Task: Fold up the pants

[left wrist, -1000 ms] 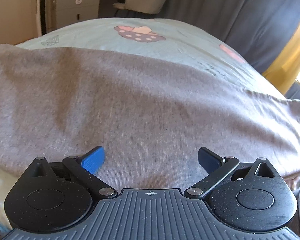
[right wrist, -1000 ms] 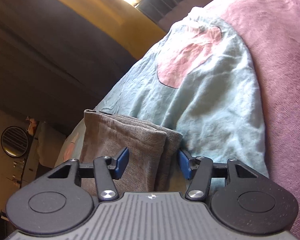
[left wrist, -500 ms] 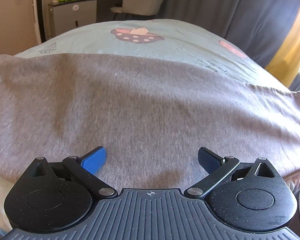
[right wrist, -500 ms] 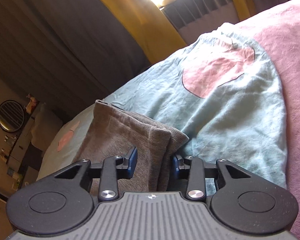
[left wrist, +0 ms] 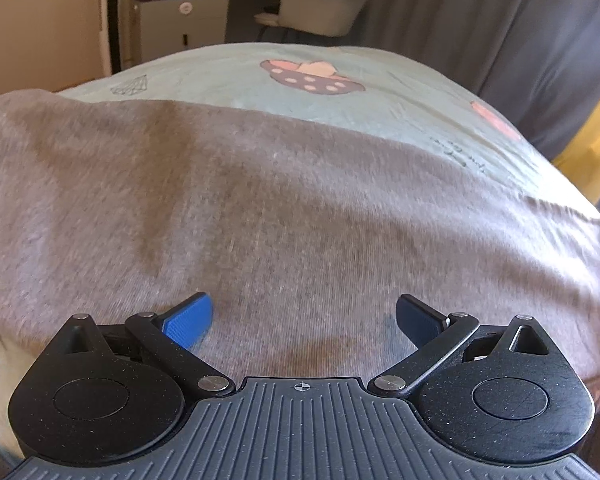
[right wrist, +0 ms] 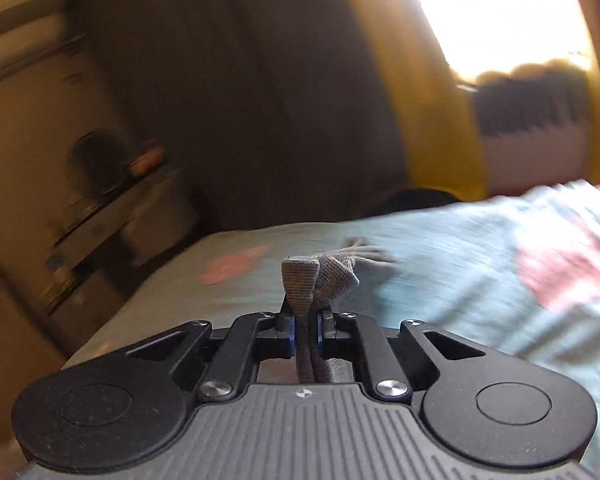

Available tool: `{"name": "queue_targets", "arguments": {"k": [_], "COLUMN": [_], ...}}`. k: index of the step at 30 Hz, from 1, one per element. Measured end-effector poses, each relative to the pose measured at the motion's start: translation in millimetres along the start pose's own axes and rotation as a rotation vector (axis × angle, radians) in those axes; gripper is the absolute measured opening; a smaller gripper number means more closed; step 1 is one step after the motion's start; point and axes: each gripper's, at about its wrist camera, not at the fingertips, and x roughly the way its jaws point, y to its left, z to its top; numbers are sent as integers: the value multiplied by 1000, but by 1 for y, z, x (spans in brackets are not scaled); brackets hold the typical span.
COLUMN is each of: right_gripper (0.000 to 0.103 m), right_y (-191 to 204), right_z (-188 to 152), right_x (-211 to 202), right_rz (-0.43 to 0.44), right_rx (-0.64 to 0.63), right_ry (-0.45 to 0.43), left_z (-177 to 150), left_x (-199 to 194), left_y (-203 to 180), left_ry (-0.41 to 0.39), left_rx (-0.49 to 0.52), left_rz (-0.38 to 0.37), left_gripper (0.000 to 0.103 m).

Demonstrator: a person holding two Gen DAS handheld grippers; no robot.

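Observation:
Grey knit pants [left wrist: 260, 208] lie spread flat across the bed and fill most of the left wrist view. My left gripper [left wrist: 304, 316] is open, its blue pads wide apart, low over the near part of the fabric. In the right wrist view my right gripper [right wrist: 306, 330] is shut on a bunched end of the grey pants [right wrist: 316, 276], which sticks up between the blue pads and is lifted off the bed. That view is motion-blurred.
The bed has a pale teal sheet [left wrist: 340, 64] with mushroom prints. A grey cabinet [left wrist: 180, 20] and a pale chair [left wrist: 320, 4] stand beyond the bed. Dark and yellow curtains [right wrist: 420, 92] hang by a bright window. A pink blanket [right wrist: 572, 272] lies at the right.
My right gripper closed on the folded end of the pants and lifted and swung it; the view turned toward the room. My left gripper stayed open and shifted slightly over the fabric.

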Motion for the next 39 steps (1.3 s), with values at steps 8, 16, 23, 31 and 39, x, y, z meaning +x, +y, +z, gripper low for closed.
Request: {"name": "queue_targets", "arguments": {"k": [8,16,23,31,39], "right_gripper": [10,50,56,32,57], "right_y": [161,203,151,112,76], "right_z": [-74,-154,-116,-103,-96], "right_x": [13,37,30,35,34], "right_rz": [393,497,321,89,207], "right_rx": [-424,-449,-146,-81,83], "right_ry": [278,648,520,556,502], "left_z": [4,3,6,17,38], "left_x": [-8,-9,-2,-1,47], "left_y": [23,28,18,-5,-43], "left_ry": [-25,-21,0,84,263], "left_rx": [-140,-156,-123,-99,-275], "left_rz": [-34,-70,-167,-336,-470], "left_gripper": [102,102,102,102,102]}}
